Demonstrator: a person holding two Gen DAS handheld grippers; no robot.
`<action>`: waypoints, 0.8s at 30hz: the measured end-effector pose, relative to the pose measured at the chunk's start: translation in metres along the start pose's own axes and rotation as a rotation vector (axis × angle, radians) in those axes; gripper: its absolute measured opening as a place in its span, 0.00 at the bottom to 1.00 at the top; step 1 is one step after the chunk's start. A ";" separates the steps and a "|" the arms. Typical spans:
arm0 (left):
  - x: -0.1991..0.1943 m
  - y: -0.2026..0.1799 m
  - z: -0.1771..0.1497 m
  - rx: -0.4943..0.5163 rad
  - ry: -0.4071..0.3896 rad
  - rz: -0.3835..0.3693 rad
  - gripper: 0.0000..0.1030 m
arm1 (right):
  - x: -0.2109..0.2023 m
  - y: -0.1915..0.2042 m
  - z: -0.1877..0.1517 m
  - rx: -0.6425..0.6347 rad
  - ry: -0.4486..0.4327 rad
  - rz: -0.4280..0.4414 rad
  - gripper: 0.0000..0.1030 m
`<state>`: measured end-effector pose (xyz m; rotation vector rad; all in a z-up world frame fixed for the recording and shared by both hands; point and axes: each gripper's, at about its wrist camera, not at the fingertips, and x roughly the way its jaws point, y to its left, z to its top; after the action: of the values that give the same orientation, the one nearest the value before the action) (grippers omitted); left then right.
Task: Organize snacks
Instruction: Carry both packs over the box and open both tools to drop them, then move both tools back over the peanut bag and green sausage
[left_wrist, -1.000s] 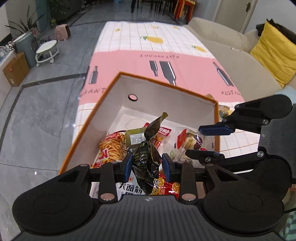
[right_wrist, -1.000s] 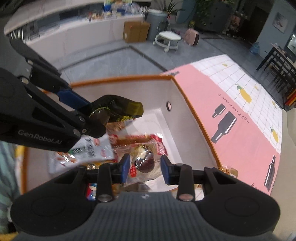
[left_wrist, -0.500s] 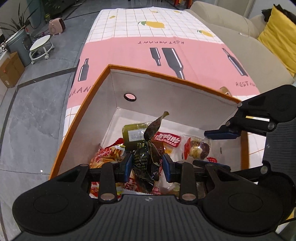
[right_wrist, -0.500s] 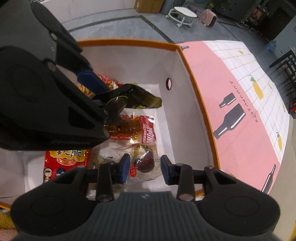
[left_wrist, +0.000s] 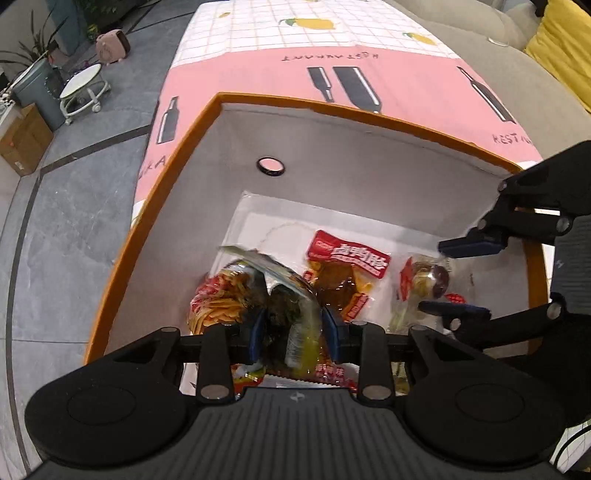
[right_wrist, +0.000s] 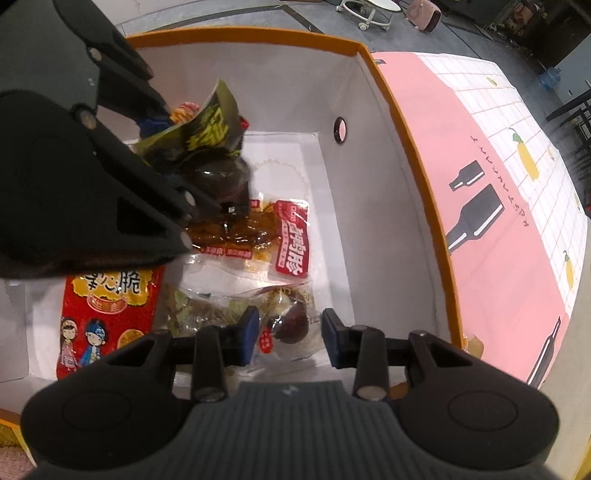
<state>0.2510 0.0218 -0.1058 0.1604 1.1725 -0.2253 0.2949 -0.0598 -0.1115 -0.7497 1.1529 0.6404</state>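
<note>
An orange-rimmed white box (left_wrist: 332, 107) (right_wrist: 406, 122) sits on the pink tablecloth and holds several snack packets. My left gripper (left_wrist: 293, 328) is low inside the box with its jaws spread, and the dark green packet (left_wrist: 291, 314) (right_wrist: 210, 133) sits loose and blurred between the pads. My right gripper (right_wrist: 288, 330) (left_wrist: 456, 277) is open over a clear packet with a dark round snack (right_wrist: 291, 325) (left_wrist: 428, 280). A red-labelled brown snack packet (left_wrist: 343, 273) (right_wrist: 266, 236) lies in the middle of the box.
A red cartoon snack bag (right_wrist: 107, 314) and an orange strip-snack bag (left_wrist: 221, 295) lie at the near side of the box. The pink and white tablecloth (left_wrist: 369, 59) stretches beyond. A beige sofa with a yellow cushion (left_wrist: 561, 48) is at the right, grey floor at the left.
Both grippers have lowered into the box. My left gripper's jaws have spread and the dark green packet has slumped and tipped over between them. The right gripper's jaws have also opened wider.
</note>
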 end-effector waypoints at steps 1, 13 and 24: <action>0.000 0.001 0.000 -0.005 0.002 -0.001 0.36 | 0.001 0.000 0.000 0.002 0.002 -0.001 0.34; -0.009 0.001 -0.004 -0.003 0.011 0.042 0.54 | 0.006 0.002 -0.001 0.012 -0.004 -0.020 0.34; -0.024 -0.005 -0.008 0.062 -0.026 0.113 0.74 | -0.014 0.004 -0.001 0.018 -0.040 -0.019 0.62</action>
<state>0.2337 0.0207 -0.0864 0.2770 1.1274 -0.1636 0.2875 -0.0589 -0.0988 -0.7293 1.1124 0.6257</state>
